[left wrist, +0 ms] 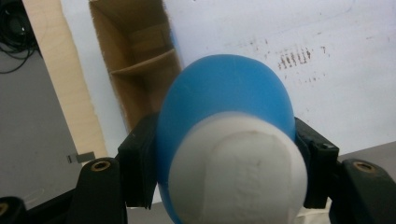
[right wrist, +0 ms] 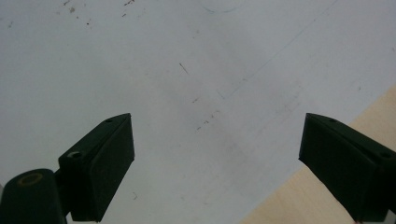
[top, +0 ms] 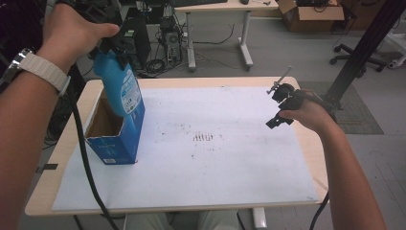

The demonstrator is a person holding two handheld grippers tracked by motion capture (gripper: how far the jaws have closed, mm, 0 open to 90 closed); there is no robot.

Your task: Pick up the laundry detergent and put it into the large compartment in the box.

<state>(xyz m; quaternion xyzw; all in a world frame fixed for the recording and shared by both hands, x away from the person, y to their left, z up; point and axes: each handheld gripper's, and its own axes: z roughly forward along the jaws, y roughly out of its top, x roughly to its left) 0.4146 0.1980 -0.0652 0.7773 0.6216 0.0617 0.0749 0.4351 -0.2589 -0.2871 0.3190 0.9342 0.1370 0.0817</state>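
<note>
Wooden table carries a white sheet covering most of its top; all places below are given from the blue carton. Blue carton stands upright on the sheet's far-left part, top open, brown cardboard inside; in the left gripper view its interior shows a cardboard divider across it. Blue bottle with a printed label hangs directly over the carton's open mouth, lower end level with the carton's rim or just inside it, hard to tell which from the high view. In the left gripper view the bottle has a white cap pointing at the camera. Left gripper sits above the carton, jaws clamped on the bottle near its neck, pads pressed on both sides of the blue body. Left hand wears a white wristband. Right gripper hovers well apart from the carton, off toward the sheet's far-right edge, jaws spread wide with nothing between them; the right gripper view shows bare sheet and a strip of table edge between its pads. Small dark marks on the sheet lie between carton and right gripper.
</note>
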